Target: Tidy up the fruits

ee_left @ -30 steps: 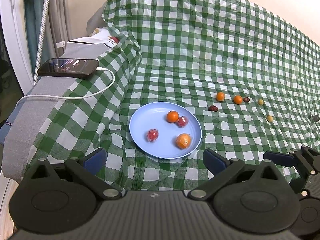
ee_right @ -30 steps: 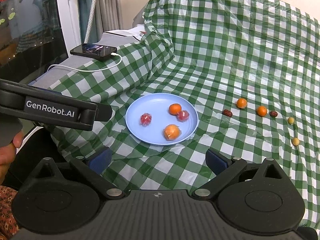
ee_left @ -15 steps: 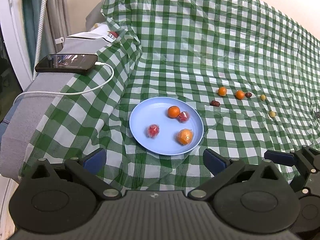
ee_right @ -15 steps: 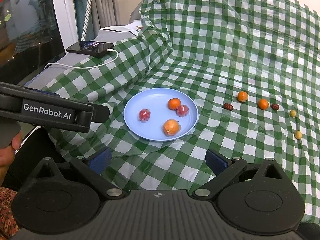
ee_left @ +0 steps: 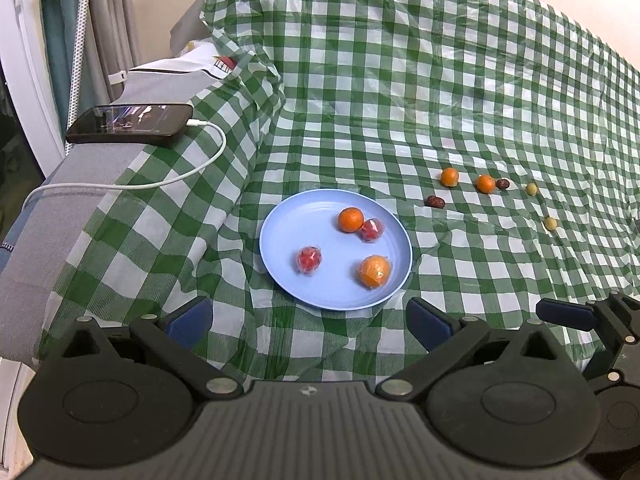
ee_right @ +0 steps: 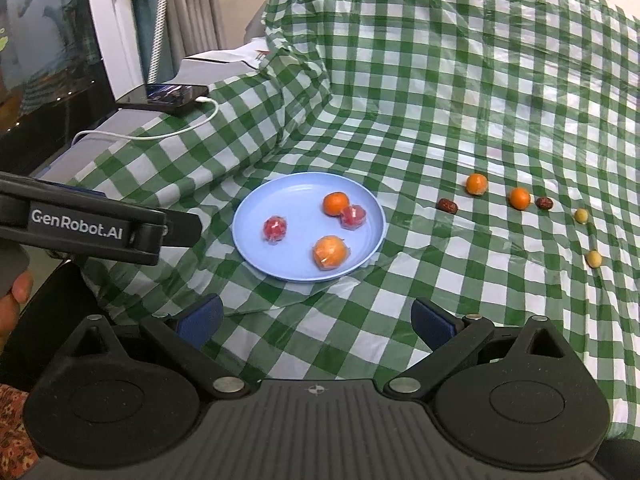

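Observation:
A light blue plate [ee_left: 288, 240] [ee_right: 260, 248] lies on the green checked cloth. It holds a bare orange [ee_left: 351, 219], a wrapped orange [ee_left: 375, 271] and two wrapped red fruits [ee_left: 309, 259] [ee_left: 372, 230]. Right of the plate, loose on the cloth, lie two small oranges [ee_left: 449, 177] [ee_left: 485, 183], two dark red dates [ee_left: 435, 201] [ee_left: 502, 184] and two yellowish fruits [ee_left: 531, 189] [ee_left: 551, 223]. My left gripper [ee_left: 308, 318] is open and empty, just short of the plate. My right gripper [ee_right: 318, 318] is open and empty, also short of the plate.
A black phone [ee_left: 130, 124] with a white charging cable [ee_left: 160, 180] lies on a grey ledge at the left. The cloth rises in folds behind the plate. The left gripper's body [ee_right: 80, 228] crosses the left of the right wrist view.
Both grippers have drawn back and risen a little; the plate and fruits sit slightly higher and smaller in both views. Nothing on the cloth has moved.

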Available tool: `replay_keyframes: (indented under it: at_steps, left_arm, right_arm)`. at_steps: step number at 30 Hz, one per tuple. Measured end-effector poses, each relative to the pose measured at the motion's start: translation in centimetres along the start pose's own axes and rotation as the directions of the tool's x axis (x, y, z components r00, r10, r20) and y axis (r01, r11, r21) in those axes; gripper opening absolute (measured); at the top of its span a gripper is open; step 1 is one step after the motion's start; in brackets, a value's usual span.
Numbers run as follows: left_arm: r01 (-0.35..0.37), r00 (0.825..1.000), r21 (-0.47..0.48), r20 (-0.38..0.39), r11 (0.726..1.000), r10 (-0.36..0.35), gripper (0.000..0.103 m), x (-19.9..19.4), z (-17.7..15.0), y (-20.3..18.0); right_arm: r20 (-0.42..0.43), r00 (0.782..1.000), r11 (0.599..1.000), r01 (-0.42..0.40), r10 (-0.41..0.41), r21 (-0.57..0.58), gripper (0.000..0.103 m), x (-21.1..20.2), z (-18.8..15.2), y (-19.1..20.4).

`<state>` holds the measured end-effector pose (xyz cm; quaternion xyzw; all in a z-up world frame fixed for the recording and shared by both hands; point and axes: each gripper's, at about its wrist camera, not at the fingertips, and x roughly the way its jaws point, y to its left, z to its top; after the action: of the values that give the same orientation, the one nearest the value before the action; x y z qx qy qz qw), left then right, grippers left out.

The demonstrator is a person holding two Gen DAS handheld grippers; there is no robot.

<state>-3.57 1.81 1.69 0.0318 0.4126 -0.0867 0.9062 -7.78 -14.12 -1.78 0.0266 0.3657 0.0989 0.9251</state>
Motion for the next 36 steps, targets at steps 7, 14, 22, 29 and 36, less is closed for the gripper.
replay_keyframes:
  at_steps: [7, 14, 22, 29, 36]
  left_arm:
    - [0.007, 1.0, 0.033, 0.01, 0.999, -0.007, 0.103, 0.8, 1.7, -1.5]
    - [0.032, 0.999, 0.082, 0.015, 0.996, -0.033, 0.103, 2.7, 4.5, -4.7]
    - [0.11, 0.994, 0.145, 0.006, 0.983, -0.112, 0.103, 7.4, 8.9, -10.0]
    - [0.145, 0.989, 0.223, -0.005, 0.964, -0.148, 0.103, 15.3, 13.3, -16.0]
    - [0.157, 0.987, 0.281, -0.023, 0.947, -0.156, 0.103, 25.1, 16.6, -21.7]
  right_arm:
    - [0.03, 0.998, 0.997, 0.057, -0.059, 0.051, 0.1, 0.4, -0.1, -1.8]
    - [0.051, 0.986, 0.979, 0.149, -0.157, 0.136, 0.1, 0.6, -0.4, -6.3]
    - [0.039, 0.953, 0.928, 0.284, -0.301, 0.24, 0.1, 2.0, -0.6, -14.5]
    - [0.026, 0.903, 0.857, 0.397, -0.428, 0.328, 0.096, 5.7, -0.2, -22.5]
    - [0.005, 0.862, 0.786, 0.46, -0.507, 0.414, 0.052, 11.9, 0.4, -30.8]
